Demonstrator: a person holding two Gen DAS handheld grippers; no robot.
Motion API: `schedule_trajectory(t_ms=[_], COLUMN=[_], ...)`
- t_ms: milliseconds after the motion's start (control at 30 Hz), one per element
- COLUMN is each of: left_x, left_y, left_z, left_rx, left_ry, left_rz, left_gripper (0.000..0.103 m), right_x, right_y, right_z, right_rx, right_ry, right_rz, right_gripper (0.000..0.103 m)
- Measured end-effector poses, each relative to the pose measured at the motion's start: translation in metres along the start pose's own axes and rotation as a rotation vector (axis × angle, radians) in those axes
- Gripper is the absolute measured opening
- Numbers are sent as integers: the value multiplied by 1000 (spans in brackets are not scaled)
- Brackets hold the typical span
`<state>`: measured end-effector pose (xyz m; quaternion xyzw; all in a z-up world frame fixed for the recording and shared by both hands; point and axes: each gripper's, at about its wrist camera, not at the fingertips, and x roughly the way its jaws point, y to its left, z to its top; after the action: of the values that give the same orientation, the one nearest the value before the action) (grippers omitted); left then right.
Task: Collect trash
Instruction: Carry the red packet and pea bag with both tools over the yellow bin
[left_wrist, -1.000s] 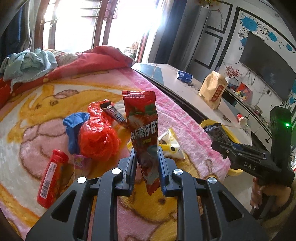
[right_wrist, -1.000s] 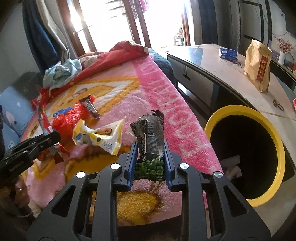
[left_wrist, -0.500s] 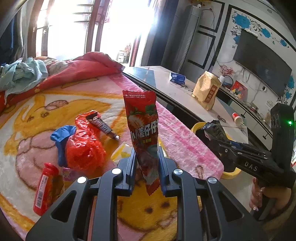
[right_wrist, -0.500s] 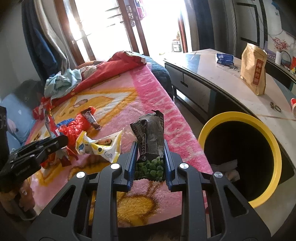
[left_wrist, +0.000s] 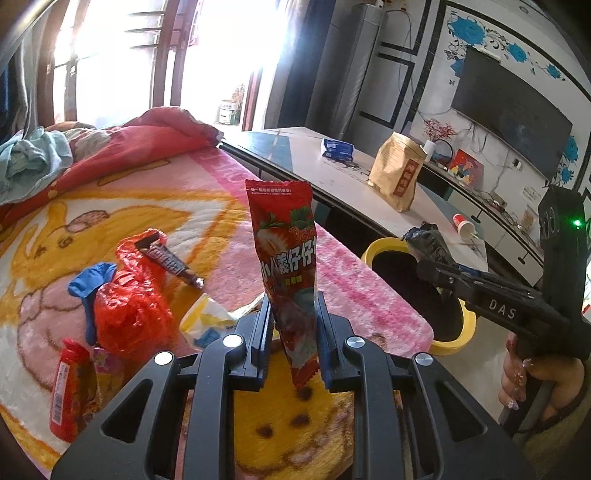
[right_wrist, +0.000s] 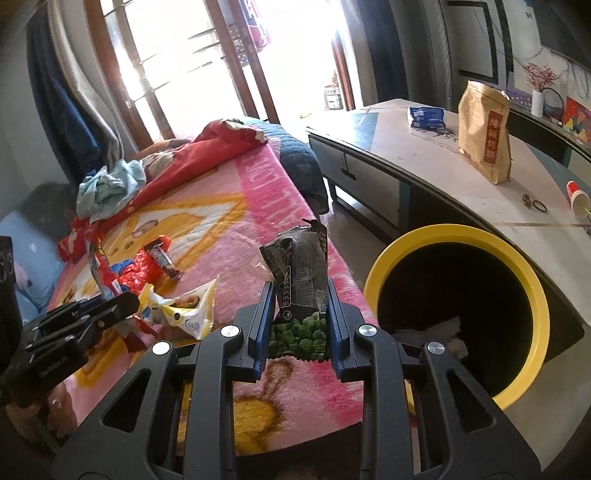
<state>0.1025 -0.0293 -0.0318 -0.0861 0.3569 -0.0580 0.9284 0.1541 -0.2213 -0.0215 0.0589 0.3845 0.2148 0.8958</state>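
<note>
grippers both carry trash above the pink and yellow blanket (left_wrist: 207, 206). our left gripper (left_wrist: 291, 325) is clamped on a red snack wrapper (left_wrist: 286, 258), which stands upright between the pads with its lower end hanging below them. our right gripper (right_wrist: 300, 317) is clenched on a black pea-snack packet (right_wrist: 299, 273), green peas printed at its bottom edge, crumpled top pointing up. in the left wrist view we see the right gripper (left_wrist: 436, 254) out to the right, its packet over the yellow-rimmed bin (left_wrist: 452, 334), which stands on the floor just beside the bed's edge; a hand (left_wrist: 532, 380) grips its handle.

on the blanket lie more pieces: a red plastic bag (left_wrist: 129, 306), a blue scrap (left_wrist: 88, 288) touching it, a dark candy bar wrapper (left_wrist: 170, 264) resting across the bag's top, a yellow and white packet (right_wrist: 184, 310), and a small red bottle (left_wrist: 68, 387) near the blanket's edge. a brown paper bag (right_wrist: 485, 129) stands upright on the pale table (right_wrist: 406, 155) behind the bin.
</note>
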Motion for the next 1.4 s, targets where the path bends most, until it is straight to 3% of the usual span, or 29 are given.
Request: schedule_trajectory(t_ms=[1400], left_x=[58], left_y=[-94], left_z=[15], left_rx=[179], left_ry=[47], left_rz=[-116], left_gripper=[20], right_x=[-18], right_y=[-103], right_z=[6], right_rx=[236], right_ry=[-77], right_rz=[-183], right_gripper=[21])
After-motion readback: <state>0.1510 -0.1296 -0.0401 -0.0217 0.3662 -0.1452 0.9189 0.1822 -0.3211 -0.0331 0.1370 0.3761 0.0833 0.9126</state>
